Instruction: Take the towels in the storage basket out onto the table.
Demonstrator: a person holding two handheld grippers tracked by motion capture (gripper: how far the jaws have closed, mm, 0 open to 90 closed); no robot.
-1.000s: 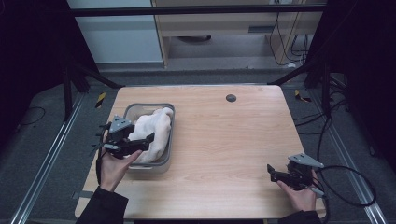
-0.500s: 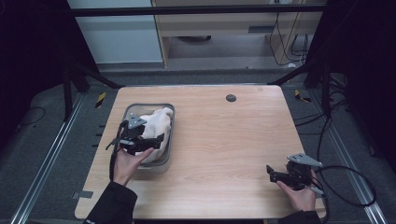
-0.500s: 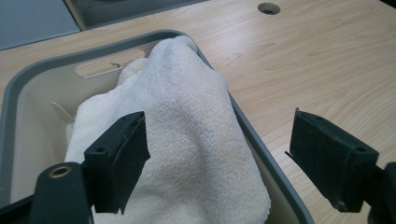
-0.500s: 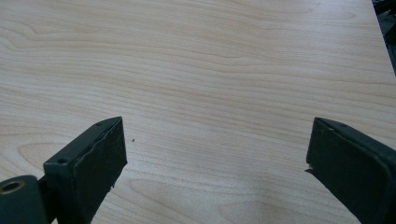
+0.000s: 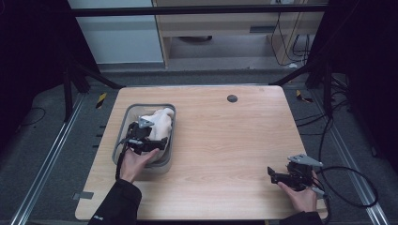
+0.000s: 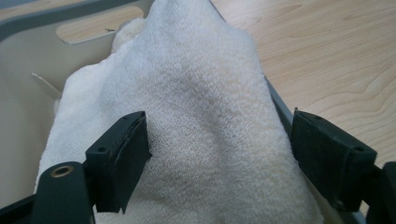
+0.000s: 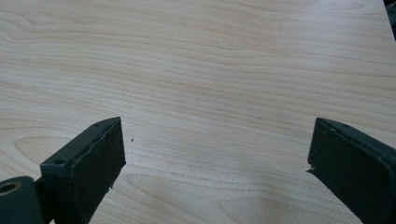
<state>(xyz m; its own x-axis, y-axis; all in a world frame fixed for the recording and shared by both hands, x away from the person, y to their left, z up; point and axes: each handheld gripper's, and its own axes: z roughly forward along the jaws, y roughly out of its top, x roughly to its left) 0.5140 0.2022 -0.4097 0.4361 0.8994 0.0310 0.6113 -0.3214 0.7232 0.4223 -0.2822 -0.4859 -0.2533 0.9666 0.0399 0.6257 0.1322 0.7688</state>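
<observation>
A cream-white towel (image 5: 162,119) lies bunched in a grey plastic bin (image 5: 121,140) at the table's left side. My left gripper (image 5: 158,142) hangs over the bin's near half. In the left gripper view the towel (image 6: 205,107) rises as a fuzzy ridge between the jaws of my left gripper (image 6: 219,158). The jaws stand open on either side of the ridge, the left one close against the cloth. My right gripper (image 5: 273,175) sits at the table's near right corner. Its jaws stand open over bare wood, as the right gripper view shows (image 7: 215,163).
The wooden table (image 5: 234,140) stretches bare between the two hands, with a small dark round hole (image 5: 232,98) near its far edge. The bin's pale inner wall (image 6: 23,65) shows left of the towel. Black cable (image 5: 347,187) loops off the table's right edge.
My left gripper has moved right from the bin's left rim to over the towel inside the bin. The right gripper has stayed in place.
</observation>
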